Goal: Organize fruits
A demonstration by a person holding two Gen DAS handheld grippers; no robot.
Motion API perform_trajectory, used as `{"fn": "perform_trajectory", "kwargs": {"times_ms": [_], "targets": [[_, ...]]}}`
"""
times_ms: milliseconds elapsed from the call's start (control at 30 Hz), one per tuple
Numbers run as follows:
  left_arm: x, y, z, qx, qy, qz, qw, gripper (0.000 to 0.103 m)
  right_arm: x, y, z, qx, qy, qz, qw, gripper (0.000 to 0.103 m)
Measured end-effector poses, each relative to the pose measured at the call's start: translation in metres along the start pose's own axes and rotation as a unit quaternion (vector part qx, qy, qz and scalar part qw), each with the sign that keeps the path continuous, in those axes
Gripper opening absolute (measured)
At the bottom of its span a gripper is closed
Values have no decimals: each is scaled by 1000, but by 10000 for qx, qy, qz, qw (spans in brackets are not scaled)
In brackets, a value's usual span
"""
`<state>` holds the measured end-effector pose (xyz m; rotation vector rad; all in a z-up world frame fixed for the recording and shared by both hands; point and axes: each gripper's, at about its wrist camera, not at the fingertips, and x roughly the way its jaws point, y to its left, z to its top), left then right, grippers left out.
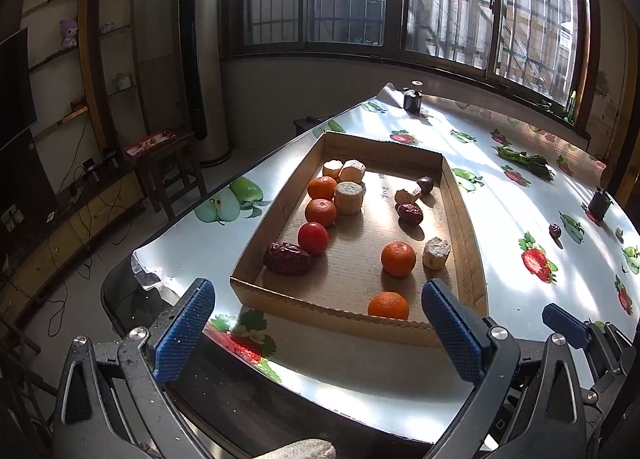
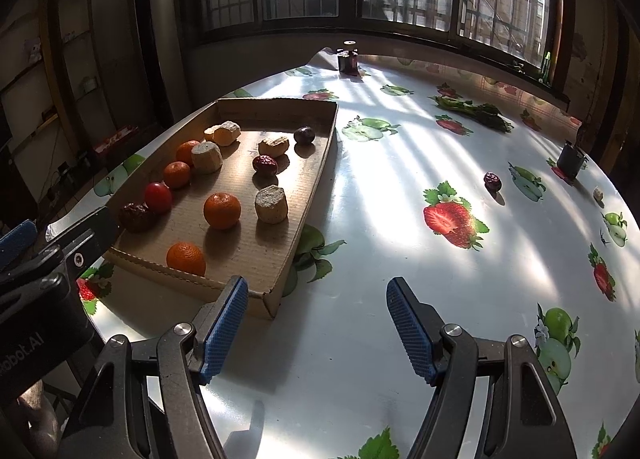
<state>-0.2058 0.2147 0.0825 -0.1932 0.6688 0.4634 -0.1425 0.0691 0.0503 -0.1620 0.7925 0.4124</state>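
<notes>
Cardboard tray (image 1: 276,215) of fruit fills left view; right view adds stray date (image 2: 492,181) on surface (image 2: 360,339). Both fingers open, empty: left gripper (image 1: 318,333), right gripper (image 2: 316,329).

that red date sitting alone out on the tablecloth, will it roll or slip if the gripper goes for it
The red date looks small and rounded, so a nudge may roll it. The tablecloth is glossy, so it could also skid. Its wrinkled skin probably gives the ribbed pads of the open right gripper some bite.
</notes>
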Motion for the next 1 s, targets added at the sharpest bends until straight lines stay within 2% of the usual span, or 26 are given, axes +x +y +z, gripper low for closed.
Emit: {"fn": "perform_trajectory", "kwargs": {"times_ms": [433,1000], "targets": [[10,6,0,-139,205,-68,9997,103,5,10,-1,-138,39,33,9999,76],[7,3,3,-121,168,22,9998,103,0,8,3,-104,-32,107,9999,79]]}}
